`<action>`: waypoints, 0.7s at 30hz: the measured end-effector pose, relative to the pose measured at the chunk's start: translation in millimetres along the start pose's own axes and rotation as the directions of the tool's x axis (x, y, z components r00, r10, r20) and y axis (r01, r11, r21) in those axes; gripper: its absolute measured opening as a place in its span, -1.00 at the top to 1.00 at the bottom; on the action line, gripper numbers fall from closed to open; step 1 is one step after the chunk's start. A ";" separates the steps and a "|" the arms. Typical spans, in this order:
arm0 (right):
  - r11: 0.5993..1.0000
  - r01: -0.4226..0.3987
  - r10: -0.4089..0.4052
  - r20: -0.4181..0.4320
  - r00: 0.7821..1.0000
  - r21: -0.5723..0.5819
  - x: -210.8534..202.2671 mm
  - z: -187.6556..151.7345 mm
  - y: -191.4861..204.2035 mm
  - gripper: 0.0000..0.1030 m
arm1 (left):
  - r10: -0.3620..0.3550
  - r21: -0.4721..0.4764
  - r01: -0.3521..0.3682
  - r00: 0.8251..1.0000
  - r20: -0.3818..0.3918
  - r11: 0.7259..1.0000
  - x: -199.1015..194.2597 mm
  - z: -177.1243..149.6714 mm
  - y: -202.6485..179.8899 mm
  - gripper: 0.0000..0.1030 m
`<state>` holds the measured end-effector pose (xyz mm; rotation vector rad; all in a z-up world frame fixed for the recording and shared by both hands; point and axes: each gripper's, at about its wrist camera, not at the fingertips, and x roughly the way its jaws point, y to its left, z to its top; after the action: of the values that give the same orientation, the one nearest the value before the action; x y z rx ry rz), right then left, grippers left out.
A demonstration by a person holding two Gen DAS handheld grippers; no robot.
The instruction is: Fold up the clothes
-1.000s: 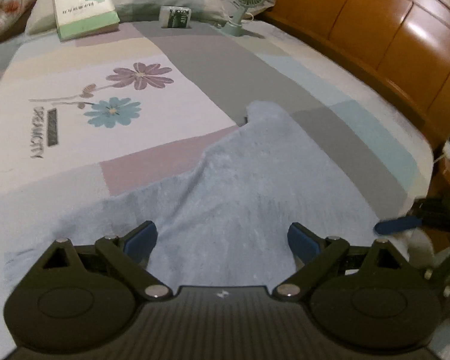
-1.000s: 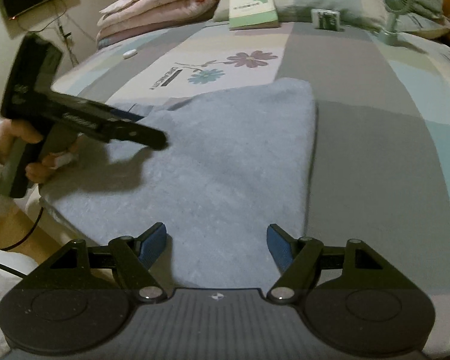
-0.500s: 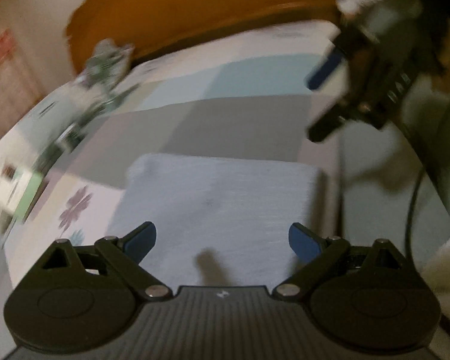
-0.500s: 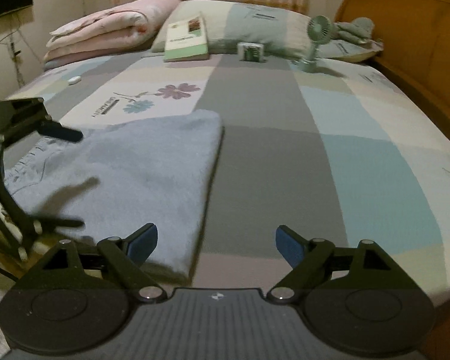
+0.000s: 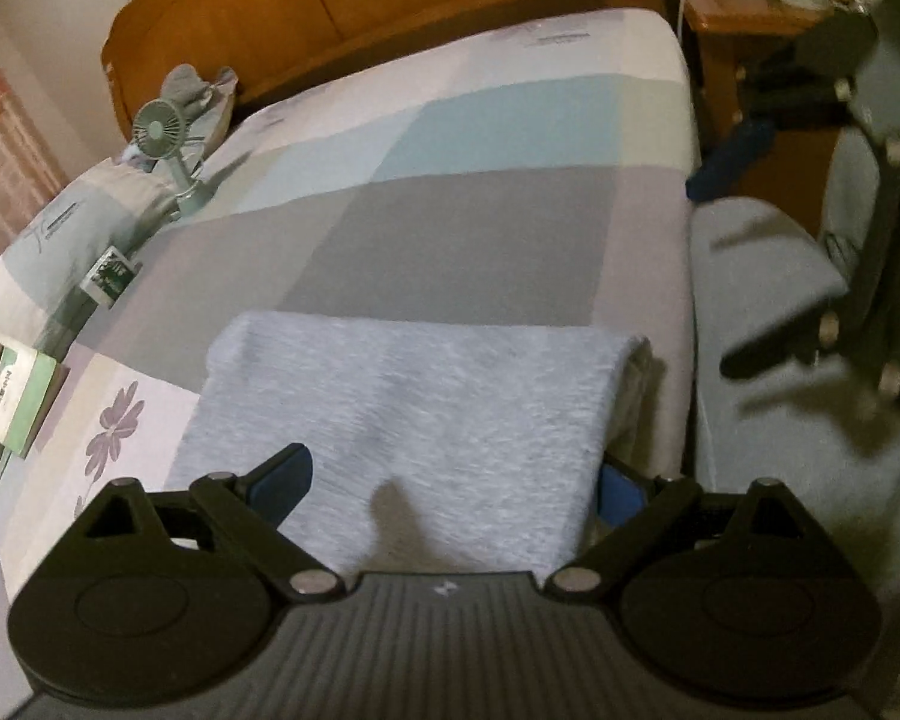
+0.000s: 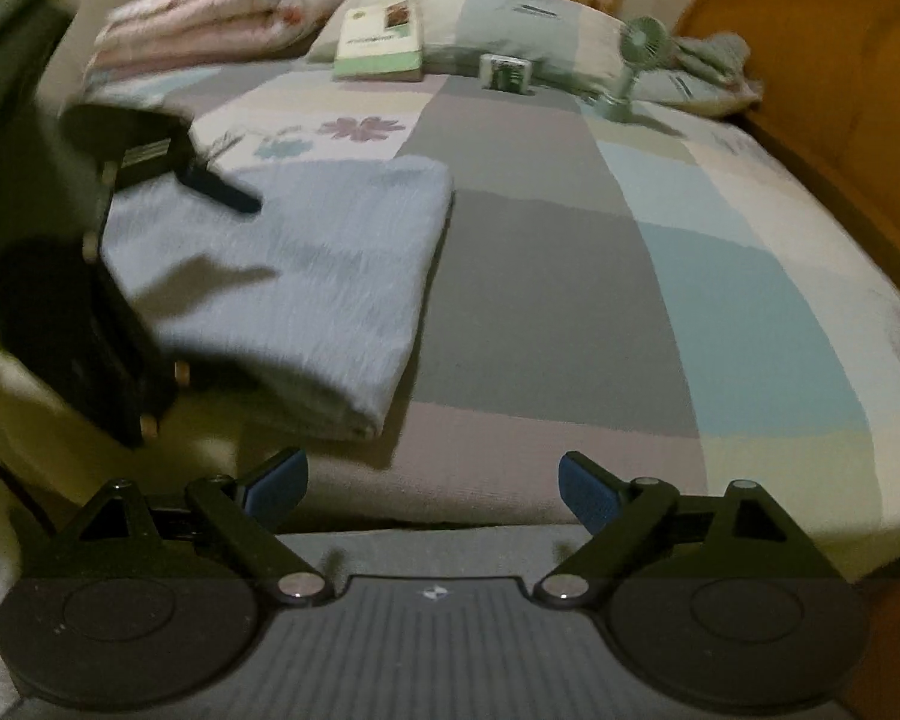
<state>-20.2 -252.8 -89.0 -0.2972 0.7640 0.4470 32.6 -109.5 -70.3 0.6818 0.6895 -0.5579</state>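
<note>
A light blue garment [image 5: 426, 420] lies folded in a rectangle on the patchwork bed sheet [image 5: 480, 240], near the bed's front edge. My left gripper [image 5: 450, 483] is open and wide over the garment's near end, one pad above the cloth and the other at its folded side edge. In the right wrist view the garment [image 6: 306, 276] sits to the left, with the left gripper [image 6: 201, 312] over it. My right gripper [image 6: 432, 486] hovers at the bed's front edge, right of the garment. Its jaws are opening and nothing is between them.
At the head of the bed are a green-and-white book [image 6: 381, 36], a small box [image 6: 504, 72], a green clip fan [image 6: 636, 60], pillows and a folded pink quilt [image 6: 210, 18]. A wooden headboard [image 5: 390, 6] and a cluttered nightstand [image 5: 750, 18] border the bed.
My left gripper rolled and swung round to the garment's near end. My right gripper moved rightward off the garment to the bed's edge, and its jaws widened.
</note>
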 end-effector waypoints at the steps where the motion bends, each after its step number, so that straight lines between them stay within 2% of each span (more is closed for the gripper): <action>1: 0.999 0.016 -0.016 0.004 1.000 -0.036 1.9 1.0 5.9 -0.81 | -0.005 -0.011 0.005 1.000 0.003 1.000 -1.3 -0.1 1.6 -0.87; 6: 0.975 0.078 -0.069 0.049 0.996 -0.210 11.3 8.2 33.5 -0.81 | -0.061 -0.066 0.062 0.998 0.018 0.996 -3.3 -1.6 9.9 -0.85; 14: 0.951 0.130 -0.110 0.086 0.990 -0.280 21.0 10.5 41.8 -0.81 | -0.074 -0.085 0.077 0.997 0.031 0.993 -6.8 -1.7 17.6 -0.85; 21: 0.869 0.285 -0.233 0.174 0.957 -0.404 39.1 15.2 54.9 -0.82 | -0.105 -0.124 0.113 0.992 0.070 0.986 -22.1 -1.3 23.5 -0.85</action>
<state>-13.2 -188.0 -112.1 -0.7695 0.4907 0.3683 33.3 -88.1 -46.2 0.5068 0.6999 -0.6273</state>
